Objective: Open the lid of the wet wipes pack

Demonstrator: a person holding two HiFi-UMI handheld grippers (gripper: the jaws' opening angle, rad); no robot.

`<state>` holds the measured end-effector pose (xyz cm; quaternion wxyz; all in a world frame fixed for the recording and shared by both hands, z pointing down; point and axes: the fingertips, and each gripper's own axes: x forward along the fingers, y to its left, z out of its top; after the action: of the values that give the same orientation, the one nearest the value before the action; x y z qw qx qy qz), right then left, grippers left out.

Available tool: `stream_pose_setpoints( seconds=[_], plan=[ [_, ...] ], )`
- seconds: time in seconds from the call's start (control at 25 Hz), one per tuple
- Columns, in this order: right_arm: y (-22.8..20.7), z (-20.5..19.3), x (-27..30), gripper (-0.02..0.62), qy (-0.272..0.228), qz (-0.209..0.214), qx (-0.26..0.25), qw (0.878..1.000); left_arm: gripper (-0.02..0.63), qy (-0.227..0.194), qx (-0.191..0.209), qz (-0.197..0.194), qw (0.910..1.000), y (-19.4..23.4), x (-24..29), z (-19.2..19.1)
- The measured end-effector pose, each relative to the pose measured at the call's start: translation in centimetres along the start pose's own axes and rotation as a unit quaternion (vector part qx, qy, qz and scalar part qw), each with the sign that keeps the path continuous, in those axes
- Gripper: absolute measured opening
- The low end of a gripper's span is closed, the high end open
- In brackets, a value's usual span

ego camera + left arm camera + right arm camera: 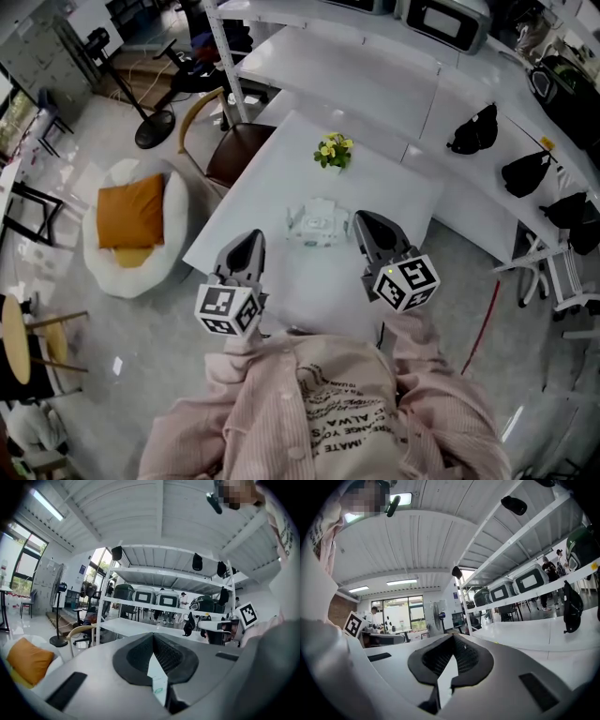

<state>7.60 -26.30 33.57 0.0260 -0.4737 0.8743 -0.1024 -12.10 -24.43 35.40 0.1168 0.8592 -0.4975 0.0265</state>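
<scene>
The wet wipes pack [317,223] is a small white packet lying flat on the white table [272,178], with its lid down as far as I can tell. My left gripper [247,242] hovers at its near left and my right gripper [364,225] at its near right. Neither touches it. In the left gripper view the left gripper [153,637] has its dark pads meeting at the tip, with nothing held. The right gripper [453,638] looks the same in the right gripper view, pads together and empty. Both gripper views look out level across the room, and the pack does not show in them.
A small pot of yellow flowers [334,150] stands on the table beyond the pack. A wooden chair [230,141] sits at the table's far left corner. On the floor to the left lies a white beanbag with an orange cushion [131,217]. White shelves with black bags [473,131] run along the right.
</scene>
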Motion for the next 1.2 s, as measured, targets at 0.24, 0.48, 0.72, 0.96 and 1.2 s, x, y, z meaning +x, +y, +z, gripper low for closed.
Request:
stream_pose_setpoints(
  seconds=[0.24,0.48,0.72,0.96,1.2],
  plan=[
    [-0.2,0.6,-0.4,0.0,-0.011,-0.013,0.009,1.0,-0.002,-0.013,0.005,0.009,0.9999,0.7,-0.7,0.8],
    [-0.3,0.3,-0.5,0.0,-0.009,-0.021,0.006,1.0,-0.002,-0.012,0.011,0.017,0.9997,1.1,-0.9,0.8],
    [-0.2,-0.2,-0.5,0.0,-0.001,-0.023,0.002,1.0,-0.002,-0.01,0.011,0.02,0.9997,1.2,-1.1,0.5],
    [-0.1,-0.4,-0.4,0.0,0.004,-0.02,-0.009,1.0,-0.002,-0.008,0.013,0.023,0.9996,1.0,-1.1,0.3],
    [0.0,-0.2,-0.5,0.0,0.002,-0.019,-0.011,1.0,-0.002,-0.007,0.014,0.021,0.9996,0.7,-1.0,0.4]
  ],
)
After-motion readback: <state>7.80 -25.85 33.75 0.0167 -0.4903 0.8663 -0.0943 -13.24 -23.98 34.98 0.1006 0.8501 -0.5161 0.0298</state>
